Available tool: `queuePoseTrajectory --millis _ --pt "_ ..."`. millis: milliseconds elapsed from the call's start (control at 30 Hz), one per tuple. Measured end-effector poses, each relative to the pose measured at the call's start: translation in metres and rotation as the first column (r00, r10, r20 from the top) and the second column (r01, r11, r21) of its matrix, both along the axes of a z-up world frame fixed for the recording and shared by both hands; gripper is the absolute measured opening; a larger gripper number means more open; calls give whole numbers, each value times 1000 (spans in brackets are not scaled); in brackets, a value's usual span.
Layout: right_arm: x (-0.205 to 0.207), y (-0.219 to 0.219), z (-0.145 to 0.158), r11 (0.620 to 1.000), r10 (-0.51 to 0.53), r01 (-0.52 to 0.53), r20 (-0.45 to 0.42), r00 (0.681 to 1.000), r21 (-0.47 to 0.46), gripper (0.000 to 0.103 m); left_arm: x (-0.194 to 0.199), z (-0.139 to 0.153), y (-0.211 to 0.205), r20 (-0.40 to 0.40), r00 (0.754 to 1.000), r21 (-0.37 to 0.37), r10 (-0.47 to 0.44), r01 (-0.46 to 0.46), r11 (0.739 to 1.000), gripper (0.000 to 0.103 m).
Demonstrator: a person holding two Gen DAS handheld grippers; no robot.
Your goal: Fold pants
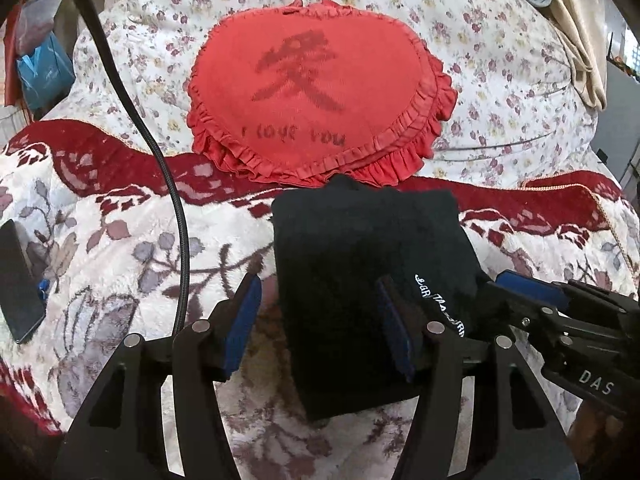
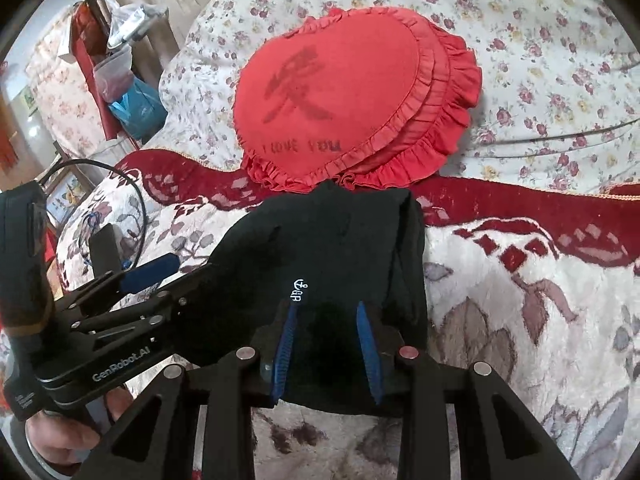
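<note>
The pants are shown as a compact black bundle on the blanket, just ahead of and between the jaws of both grippers. The folding is judged nearly complete; only a final set-down or squaring appears left. The left gripper is seen with jaws apart, one finger over the cloth, the other clear beside it. The right gripper is clamped on the near edge. A phone appears only in the left view; a hand only in the right.

A red heart-shaped cushion lies on a floral quilt, beside a red-bordered blanket.
</note>
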State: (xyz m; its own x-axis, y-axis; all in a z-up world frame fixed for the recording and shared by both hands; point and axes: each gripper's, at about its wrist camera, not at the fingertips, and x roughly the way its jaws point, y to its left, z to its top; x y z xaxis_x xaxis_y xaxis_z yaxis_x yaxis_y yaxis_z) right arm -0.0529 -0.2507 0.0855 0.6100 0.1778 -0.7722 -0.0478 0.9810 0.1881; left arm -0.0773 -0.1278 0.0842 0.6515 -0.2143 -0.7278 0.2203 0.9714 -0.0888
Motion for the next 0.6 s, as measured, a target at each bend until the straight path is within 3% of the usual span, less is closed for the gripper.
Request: queuePoseTrajectory --millis 167,333,600 --pt "-4 5 7 999 -11 12 31 999 -32 41 -9 8 6 31 999 13 26 -26 1000 59" --pt "-9 7 12 999 -17 18 44 999 -43 44 -13 11 11 11 998 49 56 -57 997 59" --pt "-19 15 13 998 -9 12 39 999 -55 49 -24 18 19 55 993 99 108 -113 989 59"
